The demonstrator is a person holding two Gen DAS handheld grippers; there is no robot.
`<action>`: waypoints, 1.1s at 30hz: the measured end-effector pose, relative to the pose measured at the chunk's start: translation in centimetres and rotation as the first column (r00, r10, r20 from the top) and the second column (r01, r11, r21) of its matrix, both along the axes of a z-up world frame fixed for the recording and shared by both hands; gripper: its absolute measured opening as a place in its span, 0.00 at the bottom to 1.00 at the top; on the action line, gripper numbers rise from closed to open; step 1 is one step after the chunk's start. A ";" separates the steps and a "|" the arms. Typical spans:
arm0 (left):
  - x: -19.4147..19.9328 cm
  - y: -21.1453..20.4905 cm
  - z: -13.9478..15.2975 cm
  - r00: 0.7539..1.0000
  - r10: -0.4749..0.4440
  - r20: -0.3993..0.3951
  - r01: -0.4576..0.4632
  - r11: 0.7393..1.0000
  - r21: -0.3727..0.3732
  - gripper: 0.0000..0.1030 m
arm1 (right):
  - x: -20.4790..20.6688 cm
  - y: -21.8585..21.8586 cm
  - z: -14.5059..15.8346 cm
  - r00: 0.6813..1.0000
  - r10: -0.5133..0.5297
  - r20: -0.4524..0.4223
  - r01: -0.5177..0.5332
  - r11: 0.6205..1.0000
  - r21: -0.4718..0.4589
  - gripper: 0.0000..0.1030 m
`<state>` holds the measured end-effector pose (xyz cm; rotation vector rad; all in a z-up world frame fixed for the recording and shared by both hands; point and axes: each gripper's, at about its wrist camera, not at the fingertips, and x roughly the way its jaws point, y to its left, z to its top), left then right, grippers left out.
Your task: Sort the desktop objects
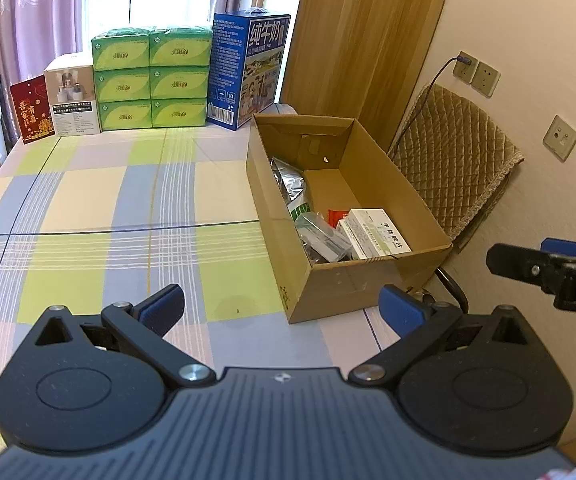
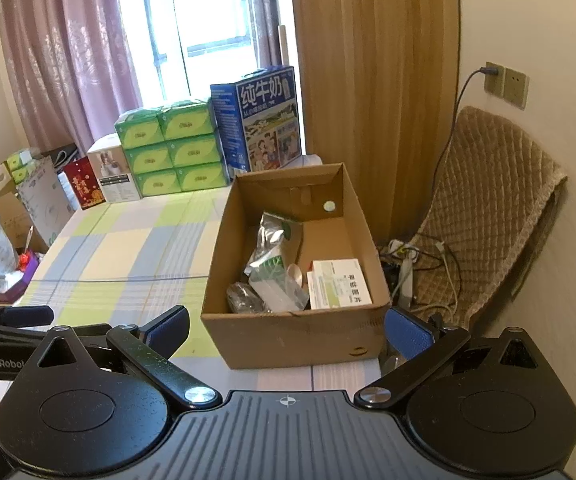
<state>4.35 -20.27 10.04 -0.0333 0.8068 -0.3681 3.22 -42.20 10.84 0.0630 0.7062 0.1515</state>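
Cardboard box (image 2: 294,332) holds a white medicine packet (image 2: 340,284); near it, I hold my left tool (image 1: 284,306) and right tool (image 2: 288,326) spread, empty.

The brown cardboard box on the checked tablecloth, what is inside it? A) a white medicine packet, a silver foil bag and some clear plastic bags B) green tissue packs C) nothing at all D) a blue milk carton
A: the brown cardboard box holds a white medicine packet, a silver foil bag and clear plastic bags; the green packs and blue carton stand outside it.
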 end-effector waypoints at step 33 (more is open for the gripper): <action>-4.5 0.9 0.1 0.999 -0.027 0.018 0.026 1.000 0.008 0.99 | -4.5 0.7 0.1 1.000 0.001 0.009 -0.001 1.000 0.023 0.98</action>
